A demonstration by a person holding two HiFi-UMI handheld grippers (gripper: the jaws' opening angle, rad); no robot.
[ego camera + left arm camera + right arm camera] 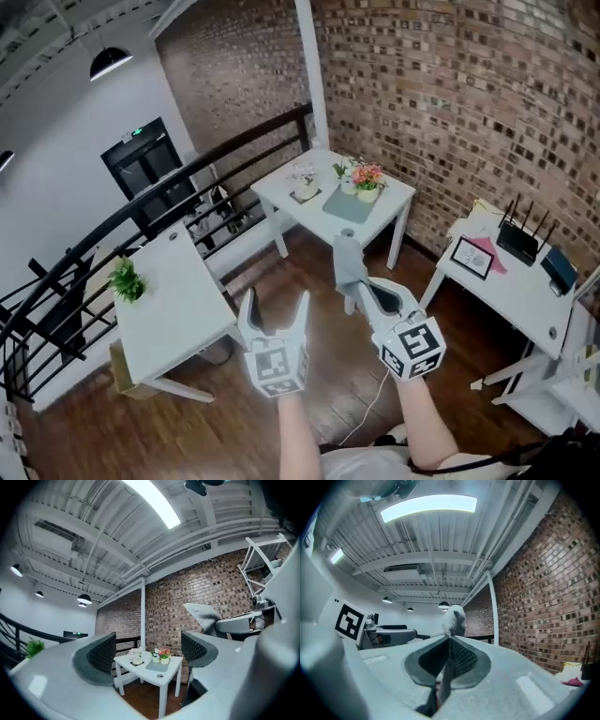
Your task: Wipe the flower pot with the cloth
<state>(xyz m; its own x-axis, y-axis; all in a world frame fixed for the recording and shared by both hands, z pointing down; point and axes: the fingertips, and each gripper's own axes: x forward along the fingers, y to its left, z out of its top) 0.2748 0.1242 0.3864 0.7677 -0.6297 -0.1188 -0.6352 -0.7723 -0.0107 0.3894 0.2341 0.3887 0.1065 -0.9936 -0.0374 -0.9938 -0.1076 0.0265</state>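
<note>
Far ahead, a white table (394, 199) (171, 670) stands by the brick wall. On it is a small flower pot (367, 192) (165, 658) with pink and orange blooms, with two other small pots (348, 186) (305, 178) beside it. My right gripper (358, 289) (450, 639) is shut on a grey cloth (347, 258) (454, 618), which sticks up past the jaw tips. In the left gripper view the cloth (204, 613) shows at the right. My left gripper (277, 305) (147, 651) is open and holds nothing. Both grippers hang over the wooden floor, well short of the table.
A grey mat (349, 206) lies on the flower table. At the left stands another white table (178, 309) with a green plant (125, 278). At the right, a desk (525, 291) carries a router (518, 242) and a picture frame (472, 255). A black railing (187, 178) runs behind.
</note>
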